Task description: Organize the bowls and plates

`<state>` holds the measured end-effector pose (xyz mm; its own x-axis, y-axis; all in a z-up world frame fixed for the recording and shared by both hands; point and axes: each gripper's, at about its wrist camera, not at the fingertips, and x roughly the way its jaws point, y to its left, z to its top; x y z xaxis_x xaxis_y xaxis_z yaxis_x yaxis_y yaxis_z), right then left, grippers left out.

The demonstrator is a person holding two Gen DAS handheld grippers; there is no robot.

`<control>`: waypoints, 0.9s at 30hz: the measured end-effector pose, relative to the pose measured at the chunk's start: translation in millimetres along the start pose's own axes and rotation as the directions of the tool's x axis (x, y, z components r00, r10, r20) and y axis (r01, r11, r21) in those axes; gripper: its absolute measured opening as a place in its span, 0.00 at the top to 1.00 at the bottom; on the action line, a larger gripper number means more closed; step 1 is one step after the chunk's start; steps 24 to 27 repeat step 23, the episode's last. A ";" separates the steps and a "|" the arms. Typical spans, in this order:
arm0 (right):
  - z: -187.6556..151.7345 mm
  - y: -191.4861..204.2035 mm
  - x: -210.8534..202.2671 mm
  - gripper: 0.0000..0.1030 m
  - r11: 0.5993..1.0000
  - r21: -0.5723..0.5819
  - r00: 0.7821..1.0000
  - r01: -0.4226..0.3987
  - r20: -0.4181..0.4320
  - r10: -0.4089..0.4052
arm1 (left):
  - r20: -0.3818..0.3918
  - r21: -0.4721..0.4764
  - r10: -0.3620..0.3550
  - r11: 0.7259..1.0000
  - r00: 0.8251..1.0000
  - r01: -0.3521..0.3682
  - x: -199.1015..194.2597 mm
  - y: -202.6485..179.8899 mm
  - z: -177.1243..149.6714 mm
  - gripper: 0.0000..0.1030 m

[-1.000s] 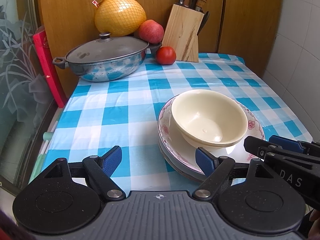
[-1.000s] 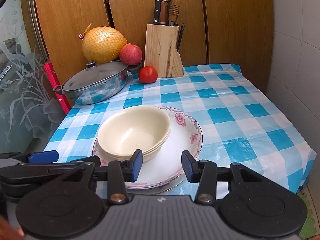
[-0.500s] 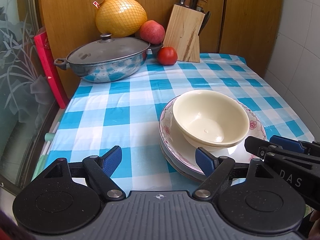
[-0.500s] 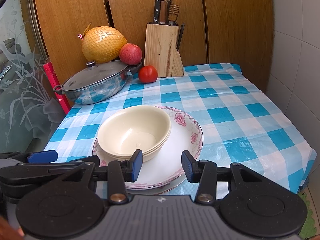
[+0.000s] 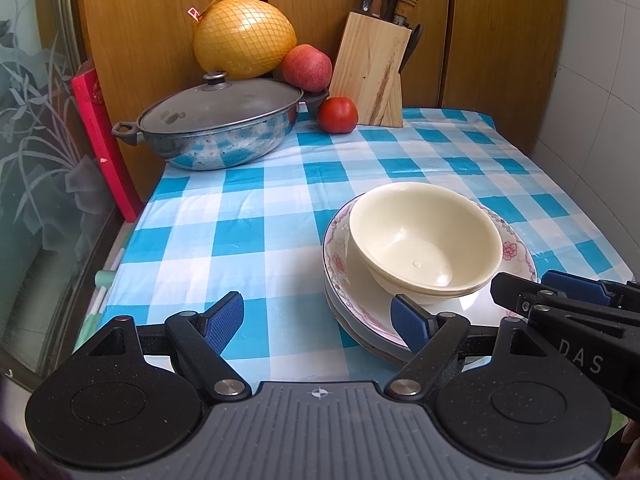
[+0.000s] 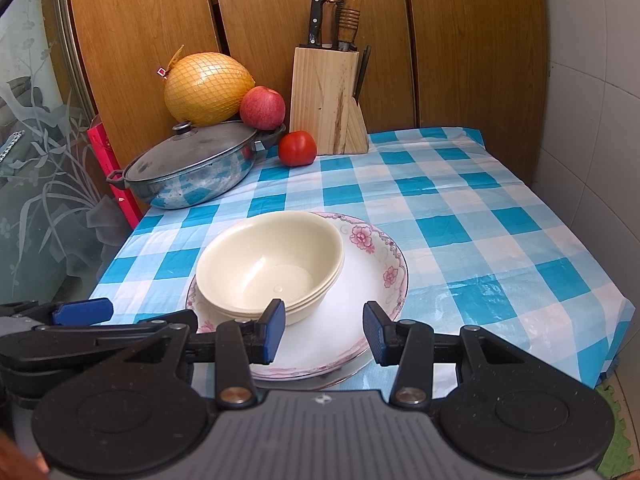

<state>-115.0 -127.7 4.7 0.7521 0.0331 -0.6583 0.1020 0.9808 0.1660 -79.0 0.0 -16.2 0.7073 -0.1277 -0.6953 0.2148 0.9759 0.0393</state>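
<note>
A stack of cream bowls (image 5: pixel 424 236) (image 6: pixel 272 260) sits nested on a stack of white plates with pink flowers (image 5: pixel 352 300) (image 6: pixel 368 280), near the front of the table. My left gripper (image 5: pixel 318 322) is open and empty, just in front and left of the plates. My right gripper (image 6: pixel 325 330) is open and empty, held over the front rim of the plates, touching nothing. Each gripper shows at the edge of the other's view.
A lidded steel pan (image 5: pixel 216 128) stands at the back left, with a netted pomelo (image 5: pixel 244 42), an apple (image 5: pixel 307 67) and a tomato (image 5: pixel 337 115) beside it. A wooden knife block (image 5: pixel 370 72) stands at the back. The checked tablecloth (image 5: pixel 240 216) covers the table.
The left wrist view has shifted slightly, so the left gripper drifted a little. The bowls, the plates and the right gripper have not moved.
</note>
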 end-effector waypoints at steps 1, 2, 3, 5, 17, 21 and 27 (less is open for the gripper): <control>0.0 -0.1 0.0 0.61 1.000 0.001 1.000 0.000 0.000 0.000 | 0.001 0.001 0.001 1.000 1.000 -0.001 0.0 -0.2 0.1 0.17; 0.0 -0.2 -0.1 0.61 1.000 0.002 1.000 -0.001 0.000 0.001 | 0.003 0.002 0.000 1.000 1.000 0.000 0.0 0.1 0.2 0.17; 0.0 -0.3 -0.1 0.61 1.000 0.001 1.000 -0.001 0.001 0.001 | 0.005 0.003 0.000 1.000 1.000 0.000 -0.4 -0.3 0.0 0.17; -0.2 1.0 0.2 0.61 1.000 0.001 1.000 -0.001 0.003 0.001 | 0.008 0.003 0.001 1.000 1.000 -0.001 -0.7 -0.3 -0.1 0.17; 0.7 1.4 1.3 0.61 1.000 0.005 1.000 0.001 0.009 -0.001 | 0.010 -0.012 -0.012 1.000 1.000 0.012 0.1 1.4 0.4 0.16; 0.9 -0.4 0.5 0.61 1.000 0.010 1.000 -0.004 0.015 0.004 | 0.024 -0.010 -0.008 1.000 1.000 0.008 -0.6 1.4 1.1 0.15; 1.8 -2.3 -0.9 0.61 1.000 0.017 1.000 -0.003 0.027 0.002 | 0.027 -0.014 -0.012 1.000 1.000 0.012 -1.0 1.9 1.9 0.13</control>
